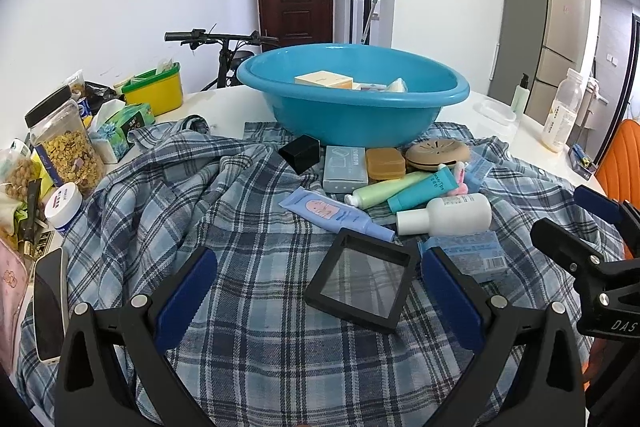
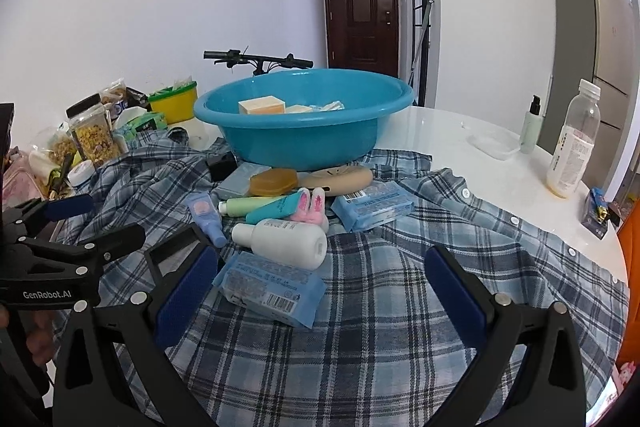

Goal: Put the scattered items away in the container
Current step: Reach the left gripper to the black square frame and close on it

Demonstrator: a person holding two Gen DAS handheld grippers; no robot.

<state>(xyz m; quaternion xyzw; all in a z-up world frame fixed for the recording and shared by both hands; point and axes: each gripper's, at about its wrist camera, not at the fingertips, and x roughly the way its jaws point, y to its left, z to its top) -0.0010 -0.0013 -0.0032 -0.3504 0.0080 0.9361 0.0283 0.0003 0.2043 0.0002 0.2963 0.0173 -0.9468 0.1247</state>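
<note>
The black square frame [image 1: 360, 283] lies flat on the checked shirt [image 1: 240, 347], just ahead of the left gripper [image 1: 316, 291] and between its blue pads, nearer the right-hand one. It looks light and stiff, with a clear, glossy film in the middle that would likely dent or slip; the hard matte rim is probably the safer place to pinch, across one edge. The left gripper is spread wide and holds nothing.

In front of the right gripper [image 2: 320, 291], close to its left pad, sits a soft blue wipes packet [image 2: 272, 287]; it should squash a little and is best taken across its narrow width. This gripper is also wide apart and empty.

Just beyond lies a smooth white bottle [image 2: 286, 241] on its side, round and liable to roll. Past it are squeezable tubes [image 1: 400, 189], a second blue packet [image 2: 374, 205], a tan soap case [image 1: 386, 163], a ribbed round tan dish [image 1: 436, 151] and a small black box [image 1: 300, 153], all crowded together.

Farther ahead stands the blue plastic basin [image 1: 352, 119], rigid and glossy, already holding a few boxes [image 1: 324, 79]. The shirt under everything is soft and wrinkled, so items may drag on its folds.
</note>
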